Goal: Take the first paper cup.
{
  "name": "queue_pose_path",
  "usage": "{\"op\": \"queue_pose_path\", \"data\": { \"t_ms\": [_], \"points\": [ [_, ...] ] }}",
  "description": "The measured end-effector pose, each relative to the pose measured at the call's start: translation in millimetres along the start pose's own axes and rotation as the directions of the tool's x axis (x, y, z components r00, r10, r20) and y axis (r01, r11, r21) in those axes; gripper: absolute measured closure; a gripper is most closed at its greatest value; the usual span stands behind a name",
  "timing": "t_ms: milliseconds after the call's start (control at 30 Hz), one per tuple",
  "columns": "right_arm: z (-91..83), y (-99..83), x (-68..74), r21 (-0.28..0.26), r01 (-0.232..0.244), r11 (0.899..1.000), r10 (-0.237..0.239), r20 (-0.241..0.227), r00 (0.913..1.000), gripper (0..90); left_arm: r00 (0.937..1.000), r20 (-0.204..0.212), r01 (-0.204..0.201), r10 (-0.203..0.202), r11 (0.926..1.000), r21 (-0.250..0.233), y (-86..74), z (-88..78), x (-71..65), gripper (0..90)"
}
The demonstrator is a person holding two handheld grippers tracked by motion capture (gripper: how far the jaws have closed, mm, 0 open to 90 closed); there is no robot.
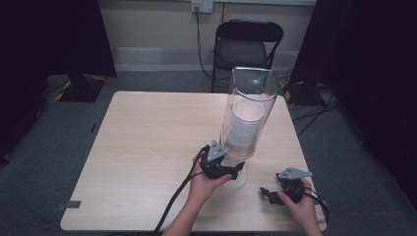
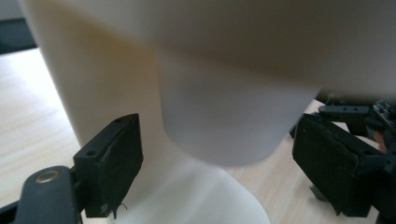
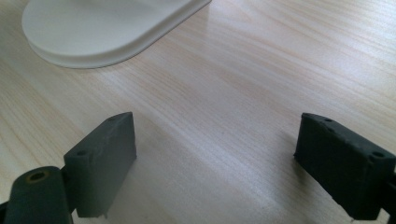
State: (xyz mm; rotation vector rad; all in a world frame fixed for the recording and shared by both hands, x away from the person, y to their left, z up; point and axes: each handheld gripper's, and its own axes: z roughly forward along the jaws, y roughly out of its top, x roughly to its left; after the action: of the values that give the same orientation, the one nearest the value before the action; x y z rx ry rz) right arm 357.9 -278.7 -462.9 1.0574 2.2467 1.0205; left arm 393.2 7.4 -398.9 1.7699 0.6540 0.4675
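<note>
Clearly I'm only at the start of pulling a cup from the dispenser: its clear tube stands near the table's right side, at about three o'clock from the middle of the top, with the stack of paper cups inside and nothing set out on the wood yet. What's left, I judge, is to close on the lowest cup, draw it down and out, and put it somewhere.

My left gripper sits at six o'clock under the tube, just above the white base. In the left gripper view the bottom cup hangs between the jaws, which stand apart from it on both sides, so it's released, not gripping. The left hand cups the tool from below, forearm coming up from the bottom edge.

My right gripper waits at about four o'clock from the base, low over the table, jaws spread wide with only bare wood between them; the right hand holds it pointing toward nine o'clock
</note>
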Motion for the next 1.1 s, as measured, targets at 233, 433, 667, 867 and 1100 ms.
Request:
{"op": "queue_pose_path", "data": {
  "t_ms": [233,433,667,867,1100],
  "points": [
    [0.0,0.0,0.0,0.0,0.0,1.0,0.0,0.0,1.0,11.9,0.9993,0.008,-0.036,0.036,0.9979,-0.053,0.8,3.6,-1.6,33.2],
    [0.0,0.0,0.0,0.0,0.0,1.0,0.0,0.0,1.0,11.9,0.9965,-0.01,-0.084,0.083,0.9956,-0.041,-0.7,3.8,-1.0,36.3],
    [0.0,-0.1,0.1,0.0,0.001,1.0,-0.001,0.0,1.0,11.9,0.996,-0.041,-0.067,0.08,0.9654,0.252,-37.7,22.2,-1.3,37.3],
    [-0.5,-0.3,-0.1,0.001,0.001,1.0,-0.001,-0.004,1.0,11.8,0.9999,0.003,-0.016,0.016,0.986,0.166,-52.2,21.2,-4.9,36.8],
    [-0.3,-0.2,-0.4,0.0,0.005,1.0,-0.005,-0.006,1.0,11.7,0.9988,0.041,-0.036,0.027,0.9705,0.238,-56.0,11.7,2.0,36.6]
  ]
}}
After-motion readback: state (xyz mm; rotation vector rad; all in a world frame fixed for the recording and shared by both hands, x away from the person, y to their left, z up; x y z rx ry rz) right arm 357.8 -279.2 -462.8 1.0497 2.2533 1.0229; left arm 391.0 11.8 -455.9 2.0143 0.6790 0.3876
